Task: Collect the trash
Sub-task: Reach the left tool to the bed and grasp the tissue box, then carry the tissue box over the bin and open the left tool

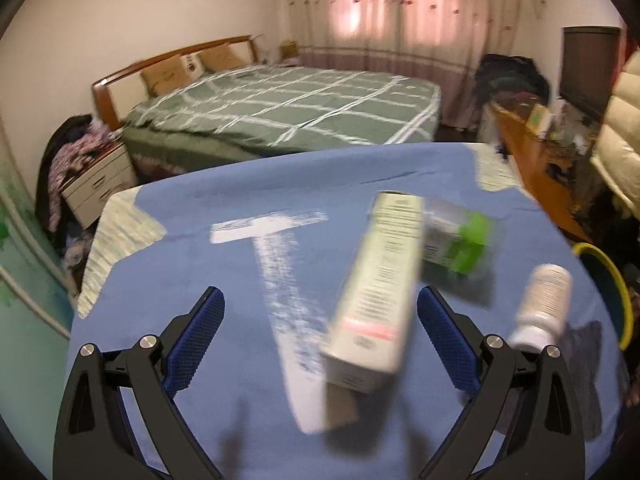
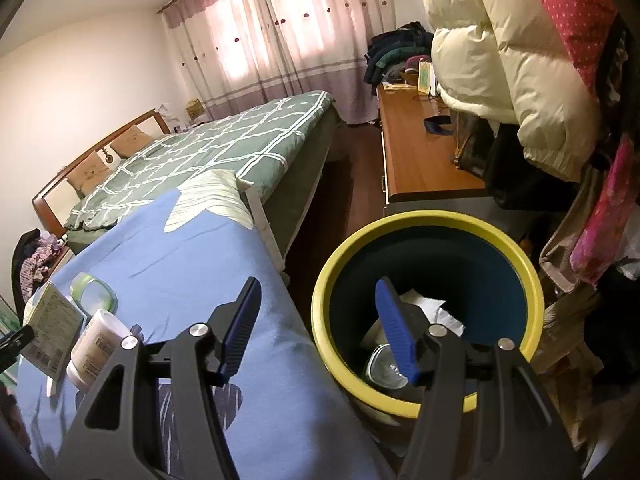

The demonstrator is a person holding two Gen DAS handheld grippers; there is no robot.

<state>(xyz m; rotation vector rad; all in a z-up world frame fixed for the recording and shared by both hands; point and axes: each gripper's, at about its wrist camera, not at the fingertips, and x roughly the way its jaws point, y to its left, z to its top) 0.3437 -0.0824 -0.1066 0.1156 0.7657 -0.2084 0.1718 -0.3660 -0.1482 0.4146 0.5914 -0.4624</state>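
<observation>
long carton lying on the blue cloth, long axis running from near end up and away, tilted slightly right, blurred. sitting between the fingers of the left gripper, nearer the right one, jaws spread wide, pads not touching it. green-capped jar just beyond the carton; white bottle right of the fingers, on its side. over on the right gripper: jaws apart, nothing held, one finger over the yellow-rimmed bin, clear container and paper inside.
</observation>
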